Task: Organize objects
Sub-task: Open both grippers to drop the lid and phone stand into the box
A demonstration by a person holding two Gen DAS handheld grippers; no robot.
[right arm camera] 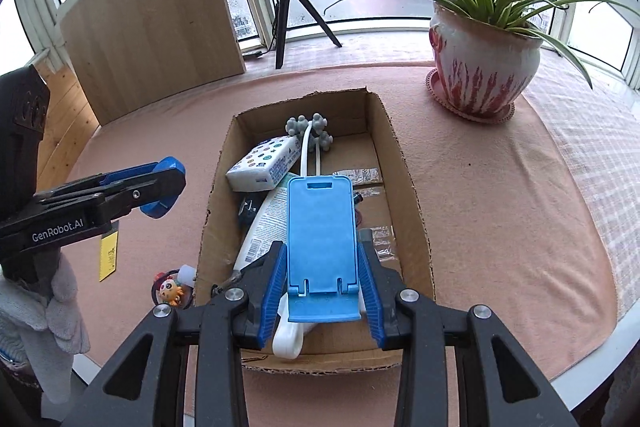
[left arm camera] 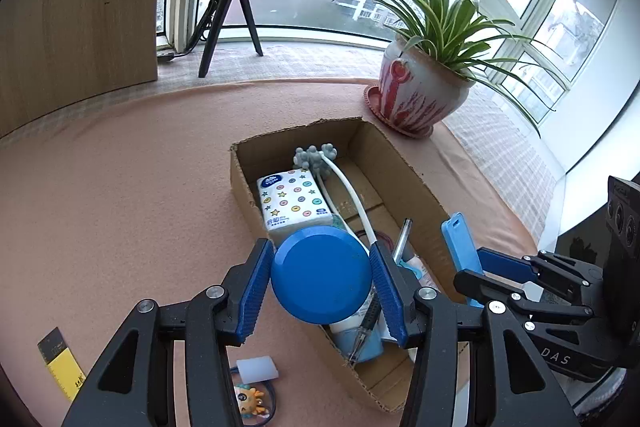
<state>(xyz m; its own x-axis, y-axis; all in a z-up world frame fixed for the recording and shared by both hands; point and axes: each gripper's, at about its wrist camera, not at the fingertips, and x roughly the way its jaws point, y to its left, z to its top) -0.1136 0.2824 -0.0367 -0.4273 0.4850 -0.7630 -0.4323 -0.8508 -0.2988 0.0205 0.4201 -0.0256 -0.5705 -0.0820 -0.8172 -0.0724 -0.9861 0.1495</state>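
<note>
Left gripper (left arm camera: 322, 281): your fingers are clamped on a round blue lid (left arm camera: 321, 275), held at lower centre of the left wrist view, above the near-left end of the box.
Right gripper (right arm camera: 323, 291): your fingers grip a light blue phone stand (right arm camera: 322, 239) by its two sides; it sits at centre of the right wrist view, over the near half of the box.
Cardboard box (right arm camera: 404, 163): open-topped, on the pink cloth (right arm camera: 500, 195), filling the middle of both views.
Box contents: a patterned tissue pack (left arm camera: 294, 203) lies toward the far left; a grey knobbed massager (left arm camera: 316, 161) with white arms leans at the far end; a white tube (right arm camera: 264, 227), a pen (left arm camera: 402, 239) and other small items you cannot make out lie beneath.
Outside the box: a white eraser (left arm camera: 258, 369) and a cartoon keychain (left arm camera: 250, 401) lie at lower left, beside a yellow ruler (left arm camera: 64, 367).
Background: a potted plant (right arm camera: 486, 63) stands at upper right; a tripod (right arm camera: 286, 15) with a ring light sits at top centre.
</note>
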